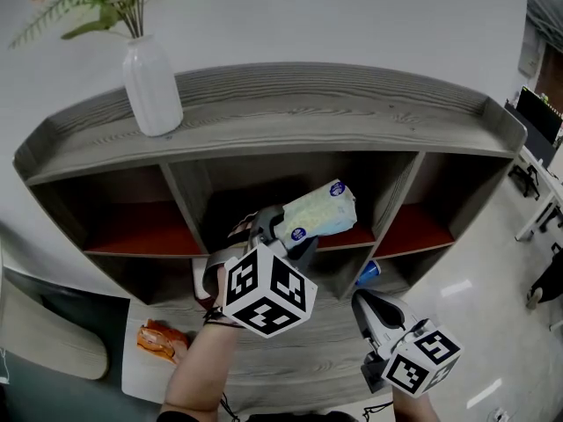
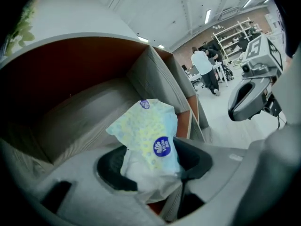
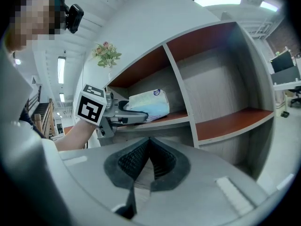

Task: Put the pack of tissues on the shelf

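Observation:
The pack of tissues [image 1: 321, 211], pale yellow and blue with a round blue label, lies in the middle compartment of the grey wooden shelf [image 1: 334, 104]. My left gripper [image 1: 281, 227] is shut on its near end, and in the left gripper view the pack [image 2: 148, 135] is pinched between the two dark pads. From the right gripper view, the pack [image 3: 148, 105] rests on the compartment's board [image 3: 174, 119] with the left gripper [image 3: 127, 117] still around it. My right gripper [image 1: 365, 306] hangs lower right, in front of the shelf, shut with nothing in it [image 3: 149, 142].
A white vase [image 1: 151, 86] with greenery stands on the shelf top at the left. Red-backed compartments lie to either side of the middle one. A blue object [image 1: 369, 271] sits in a lower compartment, and an orange packet [image 1: 158, 339] lies low left. People [image 2: 202, 67] stand far off.

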The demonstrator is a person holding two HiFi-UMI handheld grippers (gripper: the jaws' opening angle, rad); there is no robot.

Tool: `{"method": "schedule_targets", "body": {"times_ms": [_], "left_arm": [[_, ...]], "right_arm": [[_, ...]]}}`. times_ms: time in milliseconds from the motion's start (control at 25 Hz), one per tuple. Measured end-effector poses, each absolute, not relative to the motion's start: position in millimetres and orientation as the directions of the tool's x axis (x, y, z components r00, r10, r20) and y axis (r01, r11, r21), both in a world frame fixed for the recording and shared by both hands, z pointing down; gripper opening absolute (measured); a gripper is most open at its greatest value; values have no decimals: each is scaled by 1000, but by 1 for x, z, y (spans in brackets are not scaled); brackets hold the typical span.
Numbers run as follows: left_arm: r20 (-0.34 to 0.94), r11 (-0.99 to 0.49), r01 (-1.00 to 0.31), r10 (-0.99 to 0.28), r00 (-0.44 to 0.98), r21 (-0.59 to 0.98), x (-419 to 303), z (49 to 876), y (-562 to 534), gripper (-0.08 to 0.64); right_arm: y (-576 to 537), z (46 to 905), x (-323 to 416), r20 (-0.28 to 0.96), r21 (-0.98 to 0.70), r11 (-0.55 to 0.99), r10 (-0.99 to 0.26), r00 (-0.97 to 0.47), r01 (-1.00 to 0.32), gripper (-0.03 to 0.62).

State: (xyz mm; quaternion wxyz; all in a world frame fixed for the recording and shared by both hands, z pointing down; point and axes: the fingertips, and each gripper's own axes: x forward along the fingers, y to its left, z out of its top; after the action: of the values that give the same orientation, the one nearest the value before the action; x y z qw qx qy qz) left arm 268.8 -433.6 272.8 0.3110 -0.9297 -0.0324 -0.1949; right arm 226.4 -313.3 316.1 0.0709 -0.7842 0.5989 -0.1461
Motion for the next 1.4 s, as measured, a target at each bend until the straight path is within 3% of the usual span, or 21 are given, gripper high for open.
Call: {"method": "schedule_targets", "body": {"times_ms": [320, 640, 1080, 1400], "left_arm": [[383, -795, 224, -11, 924, -563, 282, 275, -425, 261], [363, -796, 261, 56, 930, -545, 274, 272, -416, 353], [191, -823, 104, -5, 982, -558, 254, 253, -428, 476], [144, -843, 66, -14, 989, -533, 241, 252, -418, 499]], "right_arm": [[-310, 319, 223, 147, -288, -287, -956, 254, -914, 2], [-311, 320, 216, 138, -292, -290, -956, 259, -911, 2], [-313, 327, 198, 141, -301, -247, -967, 213, -921, 2], [-296, 327, 197, 129, -296, -247, -968, 217, -923, 2]]}}
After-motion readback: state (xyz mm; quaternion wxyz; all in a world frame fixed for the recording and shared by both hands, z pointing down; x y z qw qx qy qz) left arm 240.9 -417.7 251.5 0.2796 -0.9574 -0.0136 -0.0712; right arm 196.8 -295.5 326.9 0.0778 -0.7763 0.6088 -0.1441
